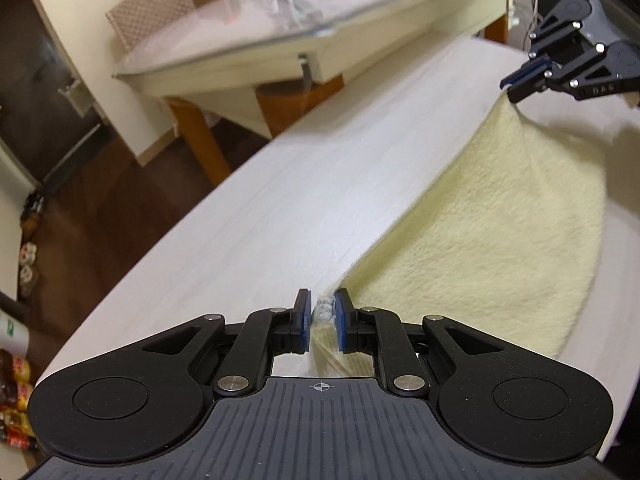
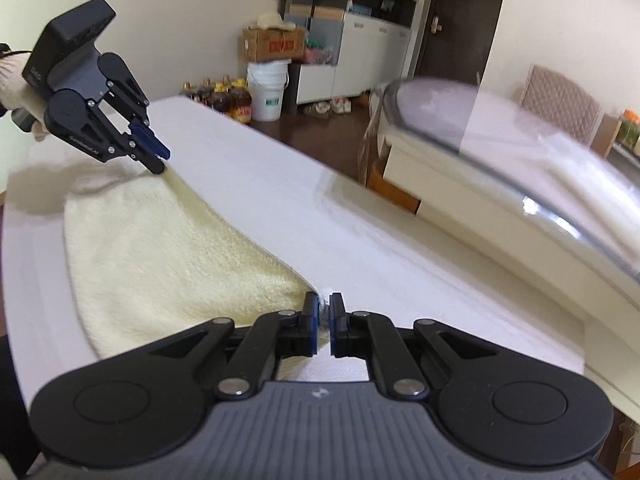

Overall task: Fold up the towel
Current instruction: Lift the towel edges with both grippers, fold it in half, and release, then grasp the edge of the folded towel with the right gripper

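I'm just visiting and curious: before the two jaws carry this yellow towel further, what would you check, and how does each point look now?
1. Left gripper pinching a towel corner: ok.
2. Right gripper pinching the other corner: ok.
3. Held edge stretched between the two grippers without a twist: ok.
4. Rest of the towel resting on the white table: ok.
5. Table beyond the held edge free of objects: ok.
6. Far corners lined up: cannot tell, hidden.
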`<move>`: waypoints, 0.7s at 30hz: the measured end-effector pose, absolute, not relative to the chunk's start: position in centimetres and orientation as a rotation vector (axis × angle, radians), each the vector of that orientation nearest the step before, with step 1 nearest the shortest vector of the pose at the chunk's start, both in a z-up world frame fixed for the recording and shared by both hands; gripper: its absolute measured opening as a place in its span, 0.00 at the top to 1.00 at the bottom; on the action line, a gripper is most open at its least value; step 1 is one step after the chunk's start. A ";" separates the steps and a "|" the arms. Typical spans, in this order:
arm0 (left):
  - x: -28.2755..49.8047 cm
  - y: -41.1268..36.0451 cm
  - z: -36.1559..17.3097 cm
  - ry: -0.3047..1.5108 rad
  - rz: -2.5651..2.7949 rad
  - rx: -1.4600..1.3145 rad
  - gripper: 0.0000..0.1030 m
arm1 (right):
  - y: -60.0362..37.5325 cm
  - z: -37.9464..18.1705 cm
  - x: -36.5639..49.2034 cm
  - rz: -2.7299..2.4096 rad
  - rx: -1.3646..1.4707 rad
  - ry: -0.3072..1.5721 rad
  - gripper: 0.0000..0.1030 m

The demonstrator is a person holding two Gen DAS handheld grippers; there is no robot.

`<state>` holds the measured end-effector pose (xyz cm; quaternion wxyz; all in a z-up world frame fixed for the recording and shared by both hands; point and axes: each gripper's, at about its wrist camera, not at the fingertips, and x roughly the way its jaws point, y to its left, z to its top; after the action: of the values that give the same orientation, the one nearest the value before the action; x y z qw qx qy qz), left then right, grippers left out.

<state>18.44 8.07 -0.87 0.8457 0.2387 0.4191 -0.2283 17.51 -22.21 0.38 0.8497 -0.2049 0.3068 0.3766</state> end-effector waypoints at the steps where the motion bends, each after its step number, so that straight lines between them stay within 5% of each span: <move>1: 18.4 8.1 -1.0 0.883 -0.480 0.503 0.87 | -22.1 -0.1 17.6 0.786 -0.441 0.652 0.94; 6: 18.3 8.4 -1.0 0.870 -0.455 0.510 0.74 | -22.0 -1.1 17.7 0.761 -0.458 0.649 0.90; 8: 18.3 8.7 -0.9 0.865 -0.440 0.505 0.66 | -22.2 -1.1 17.8 0.741 -0.449 0.631 0.79; 21: 17.5 9.7 0.1 0.819 -0.393 0.473 0.59 | -23.3 1.6 13.3 0.686 -0.305 0.545 0.73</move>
<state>17.53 9.68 0.15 0.8717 0.2262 0.3919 -0.1879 13.30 -23.27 1.57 0.8942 -0.1472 0.2630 0.3310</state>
